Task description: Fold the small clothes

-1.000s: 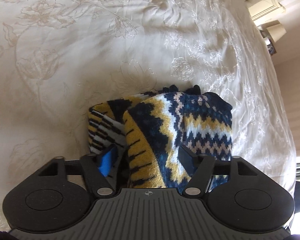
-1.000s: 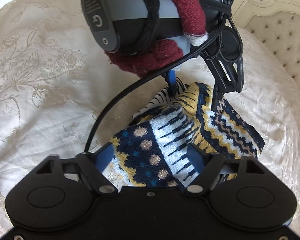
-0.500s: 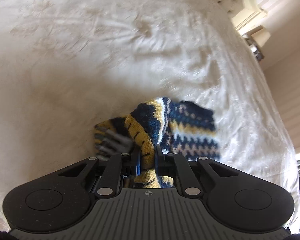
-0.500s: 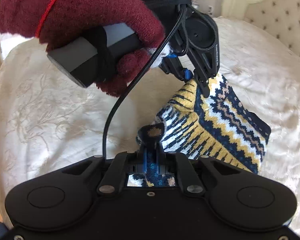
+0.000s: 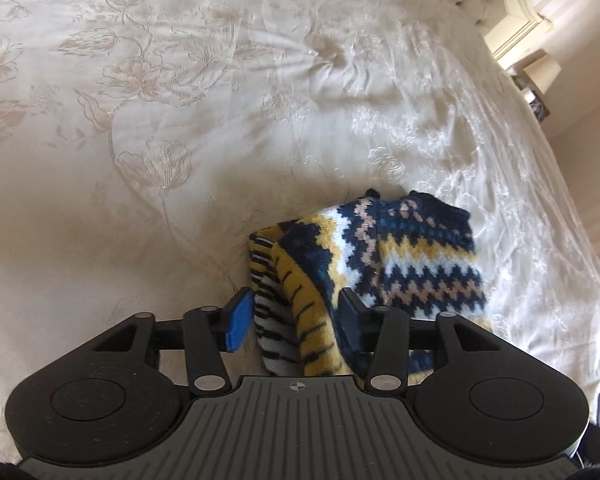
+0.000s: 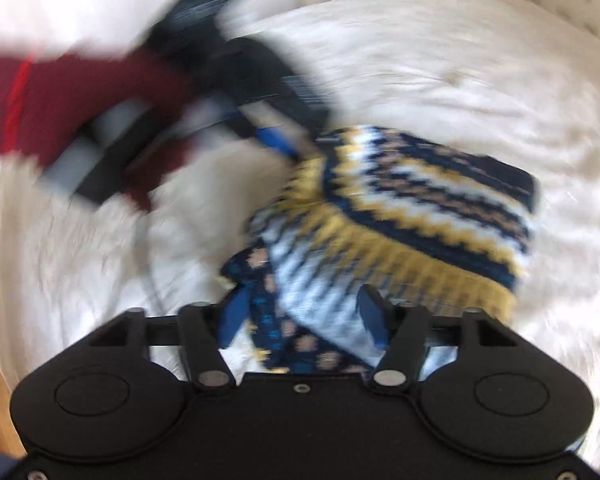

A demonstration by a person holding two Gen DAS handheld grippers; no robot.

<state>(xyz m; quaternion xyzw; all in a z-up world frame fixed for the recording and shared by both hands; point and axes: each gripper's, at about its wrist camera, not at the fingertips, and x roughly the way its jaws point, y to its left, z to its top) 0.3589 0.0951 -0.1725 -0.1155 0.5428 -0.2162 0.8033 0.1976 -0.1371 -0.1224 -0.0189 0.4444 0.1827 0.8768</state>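
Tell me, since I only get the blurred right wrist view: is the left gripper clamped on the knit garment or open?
Observer: Open. In the left wrist view the left gripper has its fingers apart, one on each side of the knit garment's near edge.
Operator: Is the garment flat or doubled there?
Observer: Doubled. A yellow striped layer lies over a white striped one between the fingers.
Operator: Is that view sharp?
Observer: Yes, sharp enough to show floral embroidery on the bedspread.

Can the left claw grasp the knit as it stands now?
Probably yes. The left claw is open with the folded edge of the knit already between its fingers, and nothing lies in the way on the bedspread.
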